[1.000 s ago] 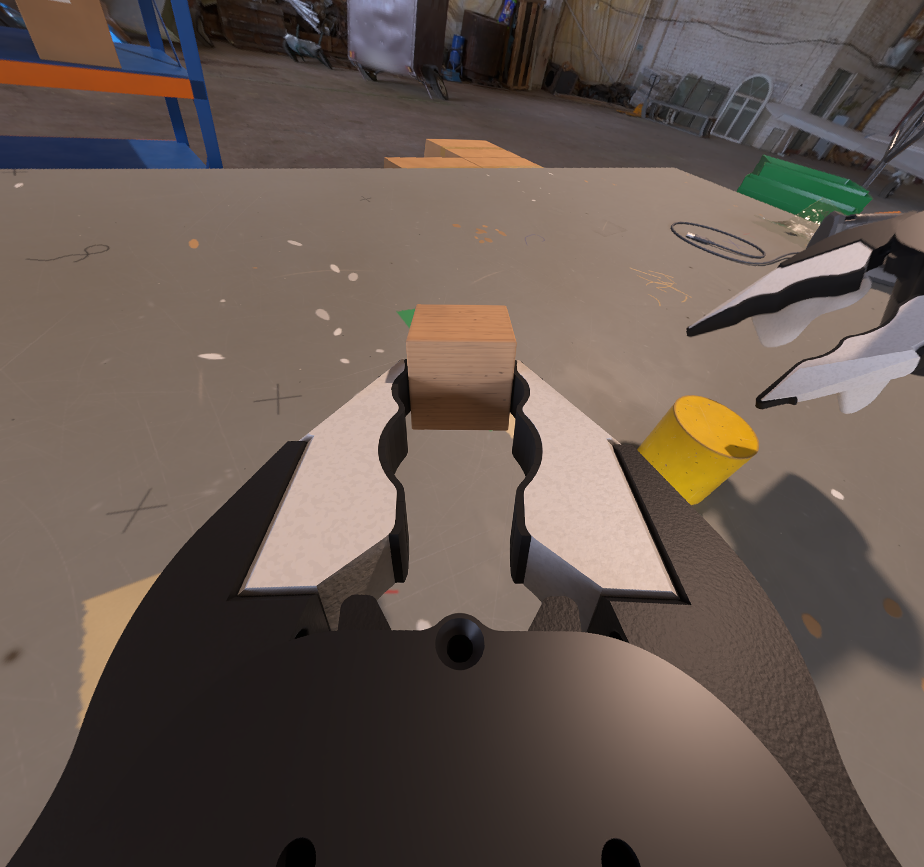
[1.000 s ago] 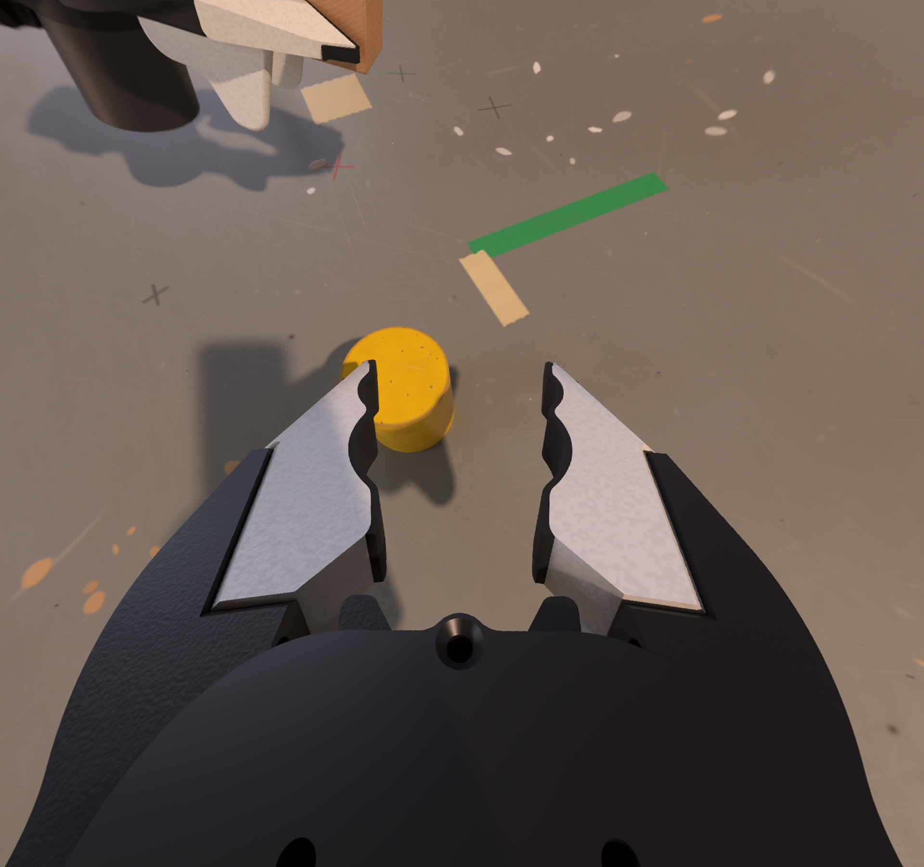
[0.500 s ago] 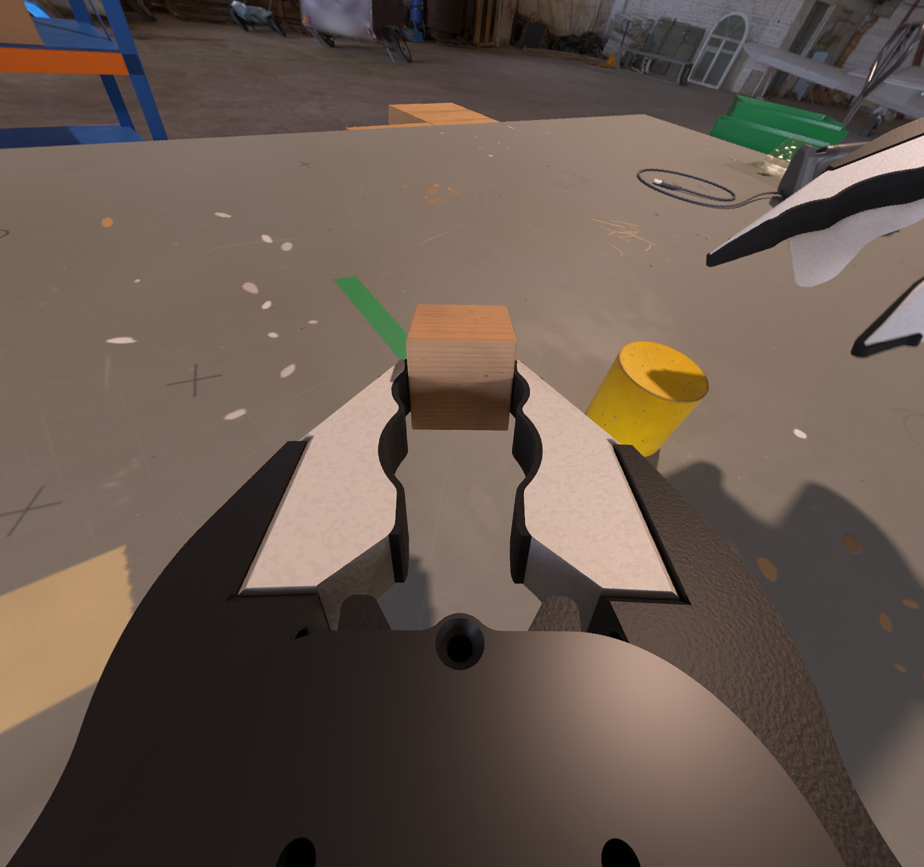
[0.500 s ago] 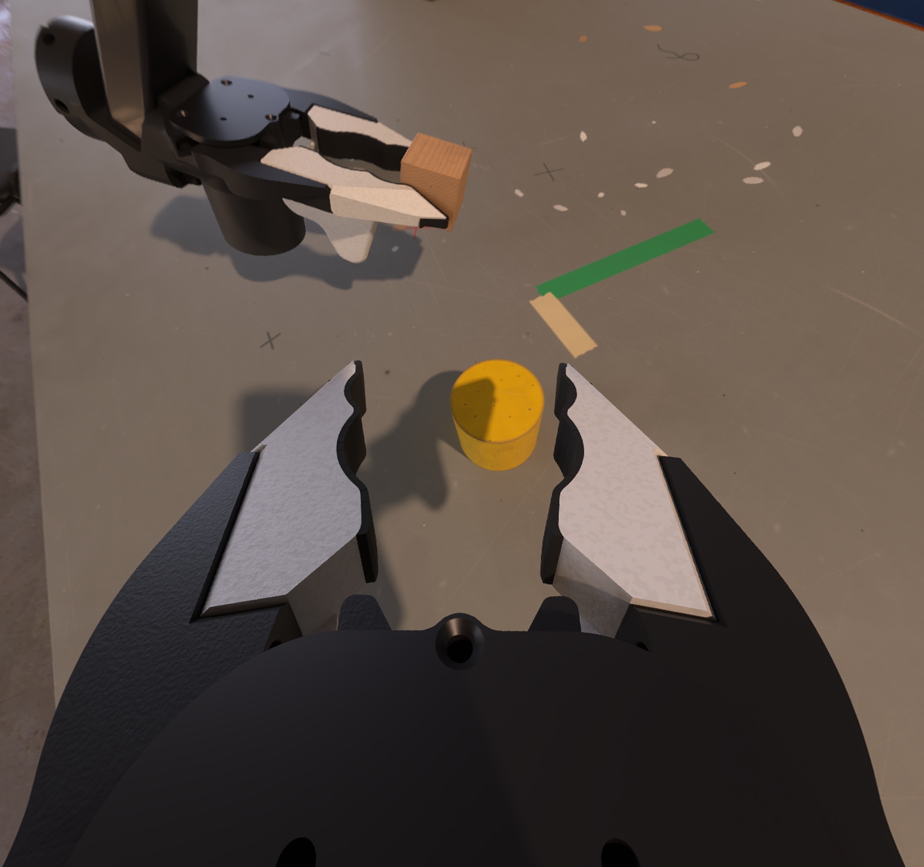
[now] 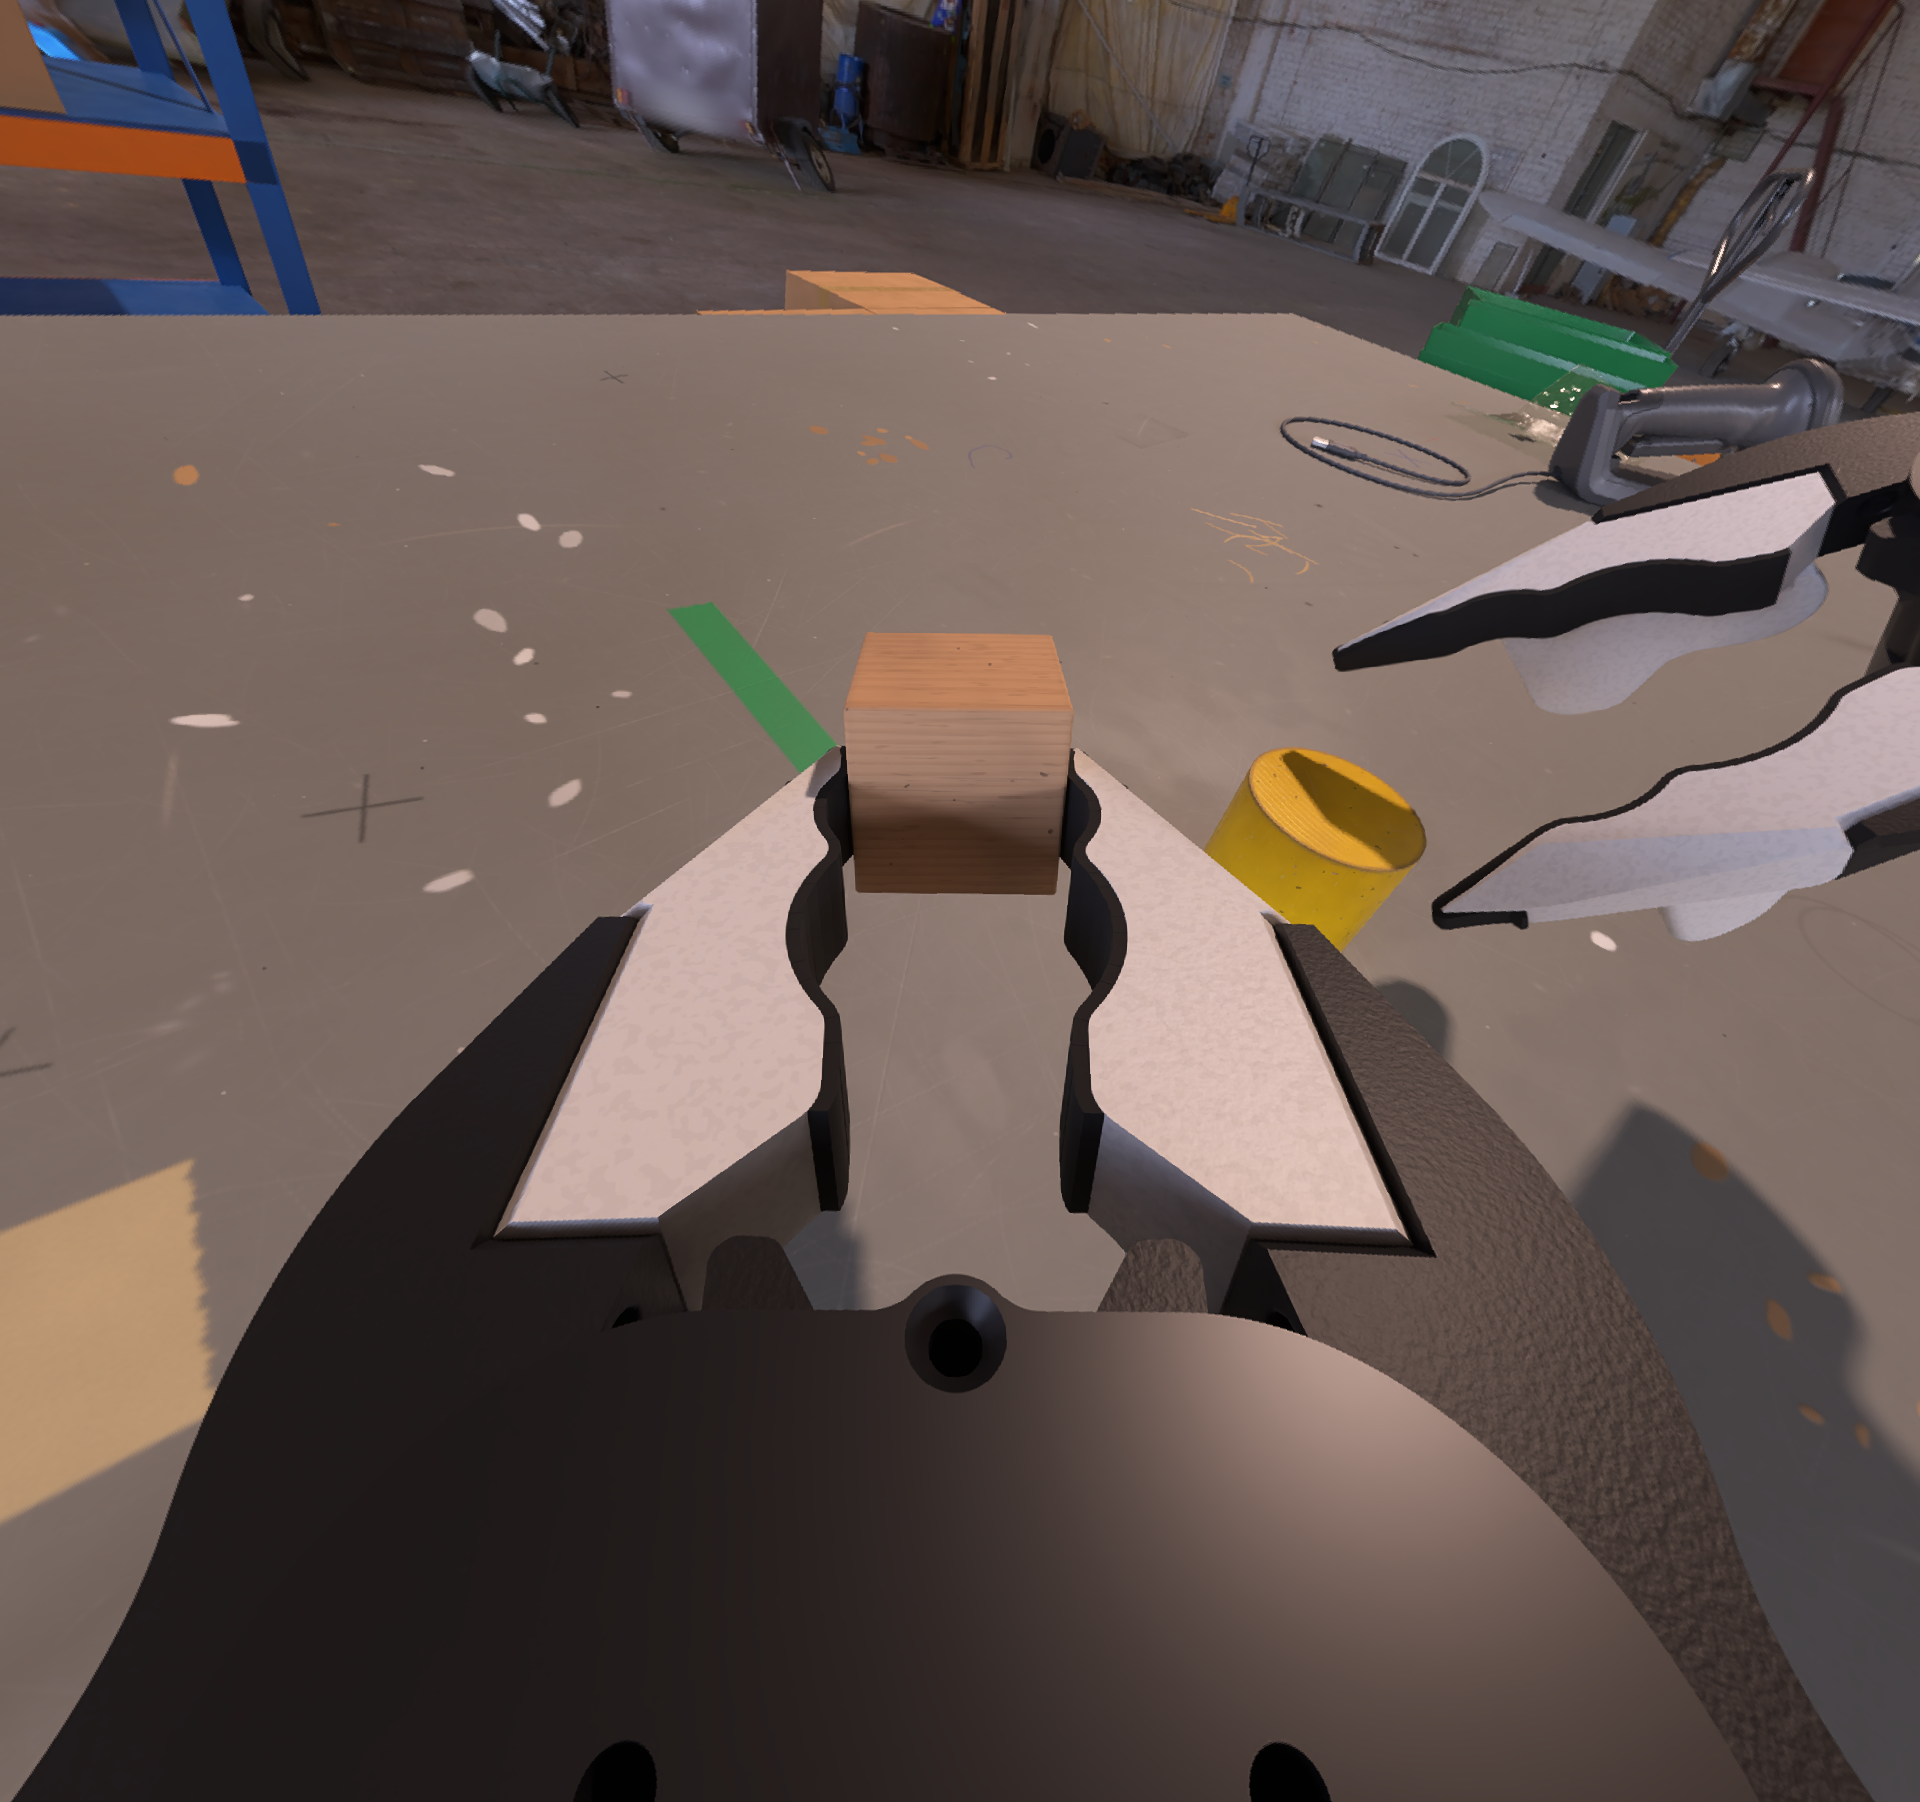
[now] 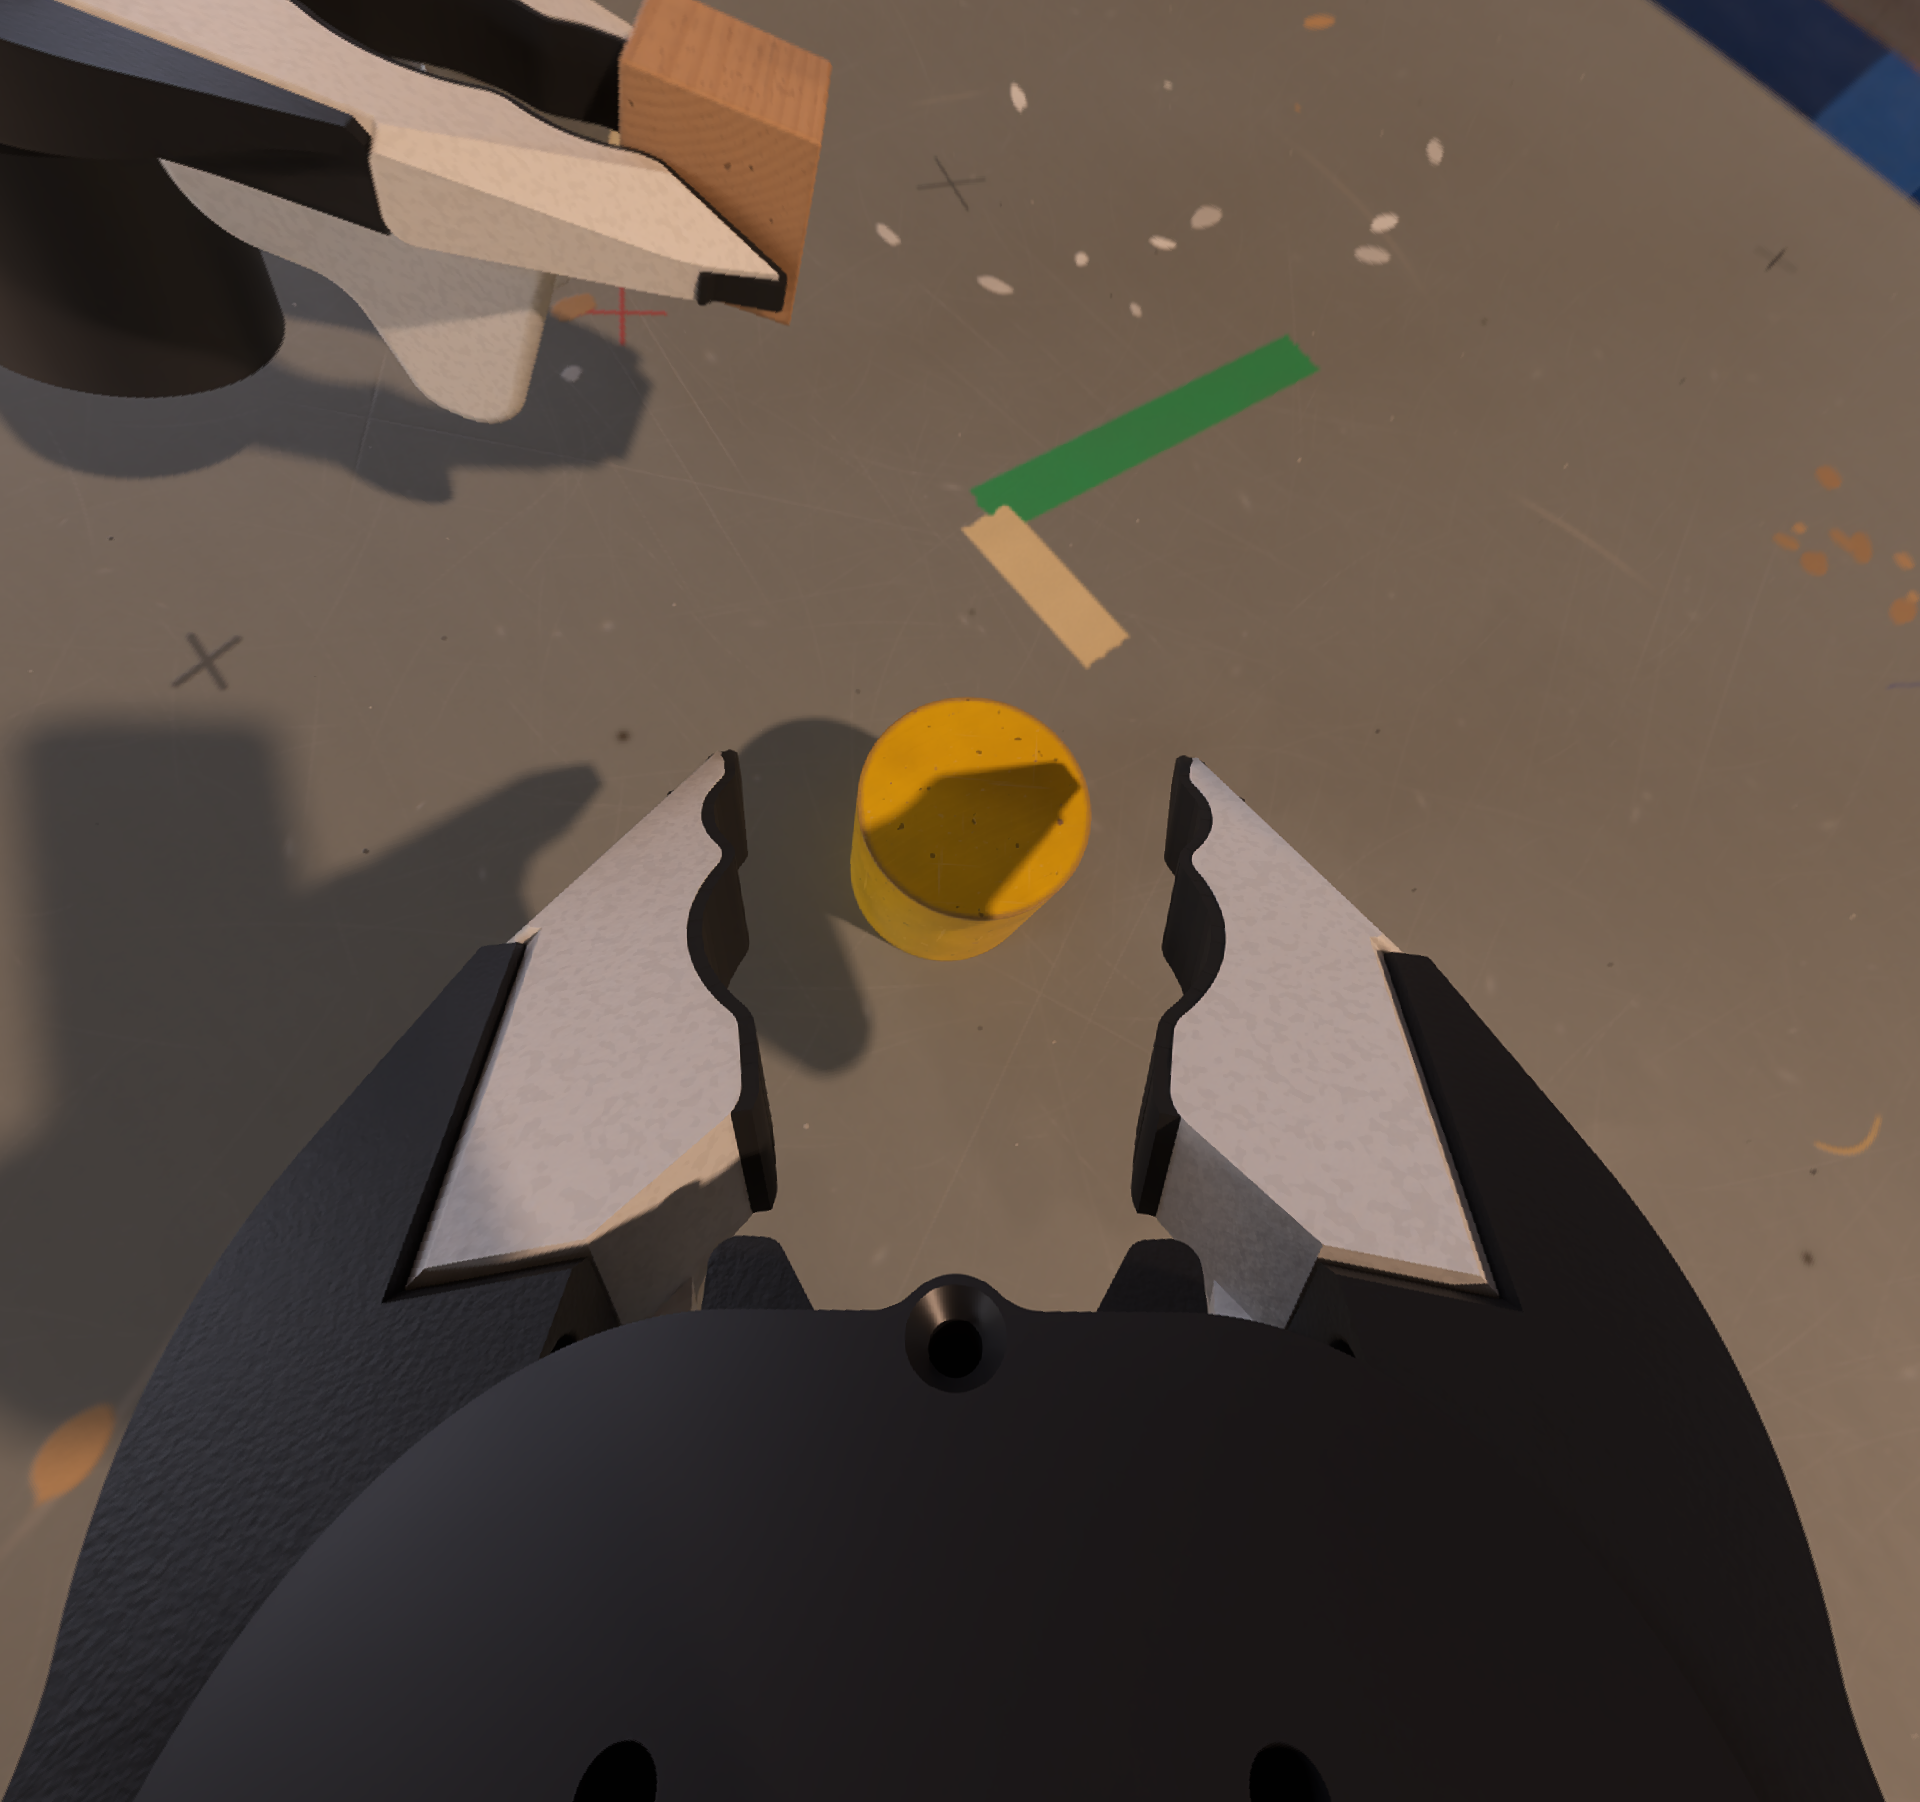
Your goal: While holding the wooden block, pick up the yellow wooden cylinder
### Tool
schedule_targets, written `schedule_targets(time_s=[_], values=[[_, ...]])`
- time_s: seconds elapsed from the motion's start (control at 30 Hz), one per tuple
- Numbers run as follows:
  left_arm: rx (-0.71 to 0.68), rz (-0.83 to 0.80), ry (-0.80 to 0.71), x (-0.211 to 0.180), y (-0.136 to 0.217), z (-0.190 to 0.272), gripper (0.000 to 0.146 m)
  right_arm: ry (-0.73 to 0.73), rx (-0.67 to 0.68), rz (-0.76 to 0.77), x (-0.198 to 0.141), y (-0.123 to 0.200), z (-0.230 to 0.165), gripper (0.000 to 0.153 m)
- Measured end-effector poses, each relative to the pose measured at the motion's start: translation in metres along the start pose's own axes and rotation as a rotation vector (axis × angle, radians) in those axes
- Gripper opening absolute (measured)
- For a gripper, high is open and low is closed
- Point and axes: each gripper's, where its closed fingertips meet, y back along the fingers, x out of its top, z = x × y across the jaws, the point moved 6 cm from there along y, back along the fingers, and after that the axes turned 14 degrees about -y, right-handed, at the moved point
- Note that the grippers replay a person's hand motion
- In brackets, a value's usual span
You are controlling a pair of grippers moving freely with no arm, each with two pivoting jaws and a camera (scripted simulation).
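Left wrist view: the left tool (image 5: 956, 781) reaches forward over a grey-brown worktop (image 5: 416, 526) and pinches a wooden block (image 5: 956, 765) between its two fingertips, holding it clear of the surface. Just to the right of the block, the yellow wooden cylinder (image 5: 1325, 843) stands upright on the worktop, with a shadow across its flat top. Further right, the right tool (image 5: 1392, 786) enters from the edge, its two white fingers spread, one above and one below, with their tips near the cylinder but not touching it. A green strip of tape (image 5: 748, 682) lies on the worktop behind the block, and a grey handheld device (image 5: 1683, 433) with a coiled cable (image 5: 1371, 448) sits at the far right.

Right wrist view: the right tool (image 6: 954, 765) looks steeply down, its fingers spread wide. The yellow wooden cylinder (image 6: 966, 827) stands on the worktop (image 6: 1507, 713) in the gap between the fingertips, apart from both. At the upper left, the left tool (image 6: 717, 194) grips the wooden block (image 6: 727, 131) above the worktop. Beyond the cylinder lie the green strip of tape (image 6: 1143, 427) and a tan strip of tape (image 6: 1044, 589), meeting end to end.
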Motion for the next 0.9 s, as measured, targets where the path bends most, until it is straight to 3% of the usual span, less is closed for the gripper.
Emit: schedule_targets(time_s=[0.3,0.53,0.77,0.9], values=[[0.0,0.019,0.015,0.0,0.002,-0.002,0.038,-0.015,-0.058,-0.162,-0.017,-0.02,0.003,0.08],[-0.003,0.031,0.048,0.0,0.004,-0.005,0.038,-0.067,0.024,-0.213,-0.016,-0.026,0.017,0.056],[-0.011,0.04,0.08,-0.001,0.005,-0.008,0.038,-0.017,-0.002,-0.235,-0.011,-0.026,0.088,0.055],[-0.016,0.029,0.079,-0.001,0.003,-0.008,0.038,-0.029,0.052,-0.222,-0.01,-0.023,0.134,0.055]])
